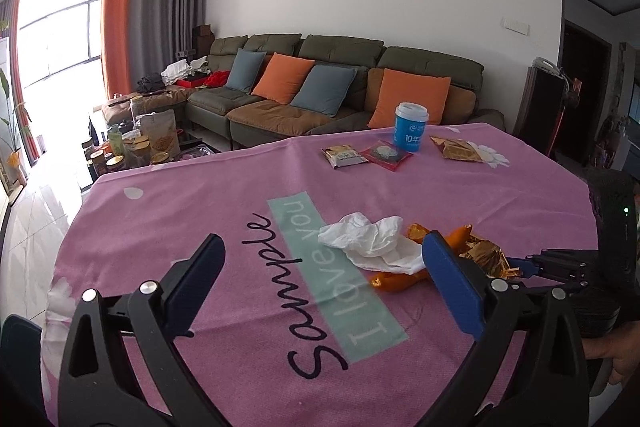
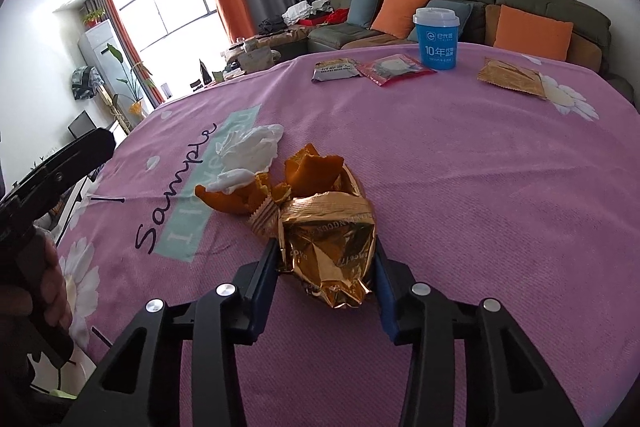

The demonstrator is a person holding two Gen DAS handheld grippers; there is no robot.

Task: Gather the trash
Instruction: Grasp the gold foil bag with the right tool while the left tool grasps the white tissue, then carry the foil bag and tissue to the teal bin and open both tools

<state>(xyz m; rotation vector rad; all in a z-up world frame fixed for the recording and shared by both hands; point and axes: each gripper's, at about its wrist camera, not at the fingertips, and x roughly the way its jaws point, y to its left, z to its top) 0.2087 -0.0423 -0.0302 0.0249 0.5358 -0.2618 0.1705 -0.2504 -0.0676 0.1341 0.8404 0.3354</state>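
Note:
A crumpled gold foil wrapper (image 2: 332,251) lies on the pink tablecloth (image 2: 480,187), next to orange peel (image 2: 308,171) and a crumpled white tissue (image 2: 252,151). My right gripper (image 2: 326,259) is shut on the gold wrapper, one finger on each side. It shows at the right of the left wrist view (image 1: 532,265), with the wrapper (image 1: 486,255), peel (image 1: 400,281) and tissue (image 1: 372,243). My left gripper (image 1: 320,259) is open and empty, just short of the tissue. At the far side lie a blue cup (image 2: 437,39), a grey packet (image 2: 334,69), a red packet (image 2: 394,69) and a gold packet (image 2: 512,79).
A green sofa (image 1: 360,83) with orange and blue cushions stands beyond the table. A low table with jars and bags (image 1: 136,143) stands at the left by the window. The tablecloth edge curves close on the left and right.

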